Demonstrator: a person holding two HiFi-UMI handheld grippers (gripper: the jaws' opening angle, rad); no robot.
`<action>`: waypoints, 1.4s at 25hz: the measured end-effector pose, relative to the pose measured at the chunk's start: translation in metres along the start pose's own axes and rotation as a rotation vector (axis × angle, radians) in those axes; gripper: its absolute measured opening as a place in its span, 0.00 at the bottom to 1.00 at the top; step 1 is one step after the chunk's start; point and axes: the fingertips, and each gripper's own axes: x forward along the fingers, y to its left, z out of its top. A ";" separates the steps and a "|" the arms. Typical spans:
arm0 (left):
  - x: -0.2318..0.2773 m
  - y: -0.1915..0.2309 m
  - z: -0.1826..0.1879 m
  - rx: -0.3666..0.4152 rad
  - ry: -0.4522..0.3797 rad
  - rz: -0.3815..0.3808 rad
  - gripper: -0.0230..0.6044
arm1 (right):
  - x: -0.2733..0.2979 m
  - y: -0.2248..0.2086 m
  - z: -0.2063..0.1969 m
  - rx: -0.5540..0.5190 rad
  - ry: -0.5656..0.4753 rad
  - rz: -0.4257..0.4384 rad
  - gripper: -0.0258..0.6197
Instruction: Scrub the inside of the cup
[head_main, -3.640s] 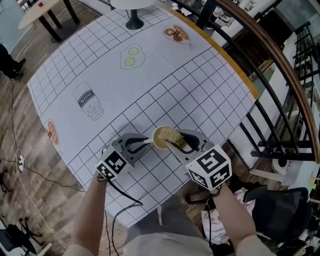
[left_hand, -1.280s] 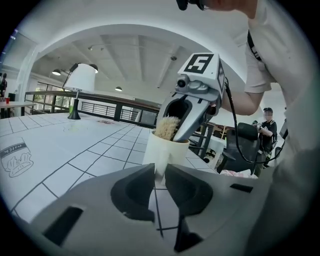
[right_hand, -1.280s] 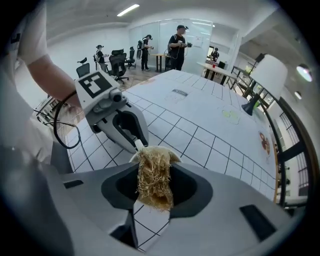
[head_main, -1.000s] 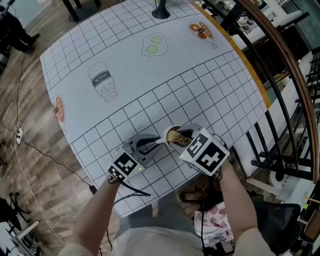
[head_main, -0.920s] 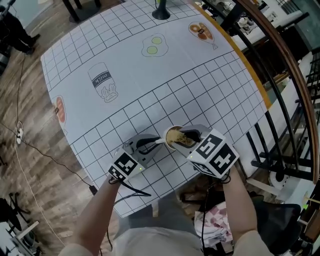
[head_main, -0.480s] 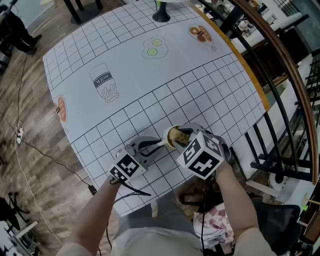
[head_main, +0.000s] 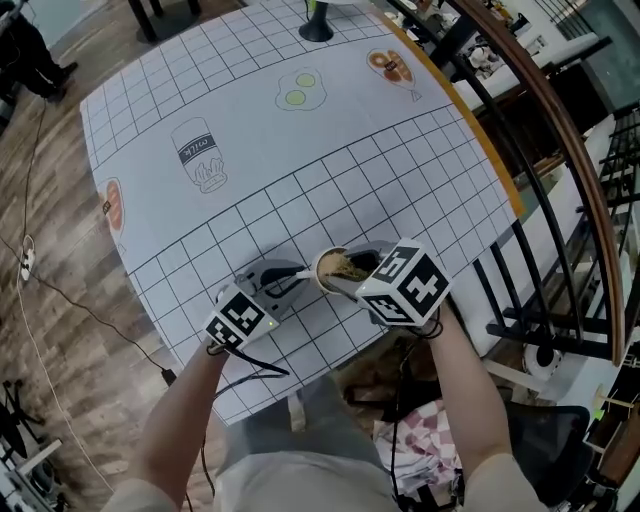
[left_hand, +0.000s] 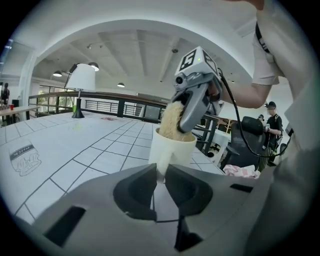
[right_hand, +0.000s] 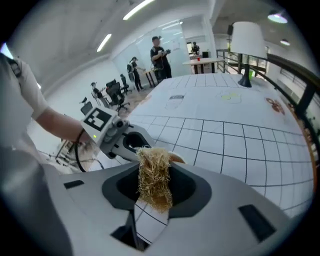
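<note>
cup: a white cup (head_main: 322, 274) stands upright on the tabletop (head_main: 300, 150), near its edge on the person's side and between the two tongs; the left gripper view shows its plain pale wall (left_hand: 172, 150).
in the cup: a wad of straw-coloured fibre, the scrubber (head_main: 345, 266), fills the mouth. the left gripper view shows the scrubber (left_hand: 171, 120) bulging above the rim with its lower part down inside. no liquid can be made out.
left tongs: the left tongs (head_main: 298, 274) are pressed together on a narrow white part that sticks out of the cup's side, seen between the jaws in the left gripper view (left_hand: 159, 174).
right tongs: the right tongs (right_hand: 153, 196) pinch the scrubber (right_hand: 154, 180), which hangs out past their tips; a bit of the cup's rim (right_hand: 177, 159) shows just behind it. from the head view they reach over the cup from the right, with the marker cube (head_main: 402, 283) on top.
tabletop: white with a black grid, bearing a milk bottle drawing (head_main: 200, 155) and a fried eggs drawing (head_main: 298, 90), both well apart from the cup.
far end: a white-shaded lamp (right_hand: 248, 40) stands on the tabletop.
</note>
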 end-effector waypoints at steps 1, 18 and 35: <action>0.000 0.003 -0.002 -0.007 -0.001 0.008 0.13 | -0.008 0.004 0.006 0.039 -0.063 0.018 0.23; -0.039 -0.032 0.009 -0.089 0.063 0.063 0.15 | -0.186 0.035 0.048 0.135 -0.660 -0.276 0.24; -0.183 -0.096 0.255 0.116 -0.414 0.146 0.06 | -0.322 0.142 0.067 -0.047 -0.984 -0.489 0.24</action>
